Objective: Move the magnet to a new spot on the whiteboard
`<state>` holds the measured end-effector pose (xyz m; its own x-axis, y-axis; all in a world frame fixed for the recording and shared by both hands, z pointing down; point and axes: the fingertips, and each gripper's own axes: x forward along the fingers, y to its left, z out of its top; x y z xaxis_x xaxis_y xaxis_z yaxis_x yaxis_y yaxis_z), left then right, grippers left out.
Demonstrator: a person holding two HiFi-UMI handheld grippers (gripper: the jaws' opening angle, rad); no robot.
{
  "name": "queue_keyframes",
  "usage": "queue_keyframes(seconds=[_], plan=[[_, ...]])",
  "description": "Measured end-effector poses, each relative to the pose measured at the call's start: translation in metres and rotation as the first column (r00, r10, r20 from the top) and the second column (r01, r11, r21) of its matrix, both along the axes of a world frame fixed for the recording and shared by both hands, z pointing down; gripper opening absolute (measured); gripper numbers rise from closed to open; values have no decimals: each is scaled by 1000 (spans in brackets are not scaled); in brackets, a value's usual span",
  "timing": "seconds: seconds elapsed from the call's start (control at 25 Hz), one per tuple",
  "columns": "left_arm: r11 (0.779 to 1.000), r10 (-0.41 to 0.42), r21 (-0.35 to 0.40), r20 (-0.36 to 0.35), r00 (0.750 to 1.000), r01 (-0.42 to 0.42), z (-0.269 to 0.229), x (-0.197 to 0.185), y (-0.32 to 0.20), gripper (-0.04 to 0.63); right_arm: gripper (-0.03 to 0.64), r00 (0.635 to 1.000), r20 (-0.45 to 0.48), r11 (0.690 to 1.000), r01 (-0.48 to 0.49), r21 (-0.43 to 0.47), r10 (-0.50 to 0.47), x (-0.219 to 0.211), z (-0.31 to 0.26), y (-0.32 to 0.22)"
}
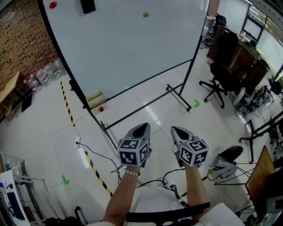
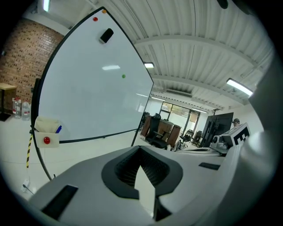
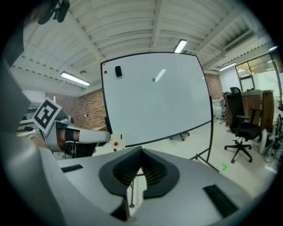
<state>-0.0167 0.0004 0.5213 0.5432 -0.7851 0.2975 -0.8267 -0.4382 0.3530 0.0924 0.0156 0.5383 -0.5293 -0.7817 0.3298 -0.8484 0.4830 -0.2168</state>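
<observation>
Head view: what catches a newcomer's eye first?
The whiteboard fills the upper half, with a green magnet near its top and a red magnet and black eraser at top left. Below centre, the left gripper and right gripper sit side by side, shut and empty.

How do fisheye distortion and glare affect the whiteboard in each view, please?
Head view: whiteboard edges bow, surface evenly lit. Left gripper view: it bulges, with ceiling-light reflections. Right gripper view: mild bowing, one bright streak beside the green magnet.

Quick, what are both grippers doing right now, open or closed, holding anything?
Left gripper: closed, holding nothing.
Right gripper: closed, holding nothing.
</observation>
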Motion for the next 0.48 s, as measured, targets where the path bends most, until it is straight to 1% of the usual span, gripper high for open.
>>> queue_keyframes(seconds=[0.08, 0.48], plan=[[1000, -8, 8, 7, 1000, 8, -6, 7, 7, -2, 3, 1000, 17, 1000, -7, 9, 7, 10, -6, 7], [999, -16, 28, 35, 999, 15, -19, 47, 36, -3, 3, 999, 44, 999, -17, 37, 15, 53, -19, 29]])
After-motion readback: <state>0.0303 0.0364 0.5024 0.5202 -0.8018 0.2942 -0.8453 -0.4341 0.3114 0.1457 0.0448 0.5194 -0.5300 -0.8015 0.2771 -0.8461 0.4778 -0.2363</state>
